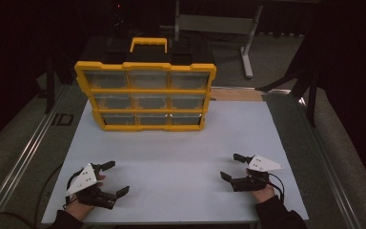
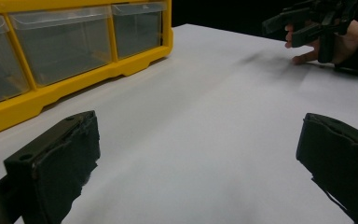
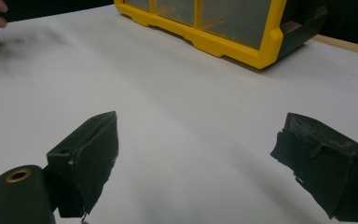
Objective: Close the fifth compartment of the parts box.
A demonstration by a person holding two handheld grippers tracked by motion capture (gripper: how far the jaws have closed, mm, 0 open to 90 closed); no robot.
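Note:
A yellow organizer with clear drawers in three rows stands upright at the back of the white table; its black body and yellow handle rise behind. The same organizer fills the upper left of the left gripper view and the organizer sits at the top of the right gripper view. My left gripper rests near the front left edge, open, nothing between its jaws. My right gripper rests at the front right, open and empty too. The left gripper view also shows the right gripper far off.
Grey floor and metal rails flank the table. A wooden strip lies at the table's back right. A desk leg stands behind. Wide bare tabletop stretches between the grippers and the organizer.

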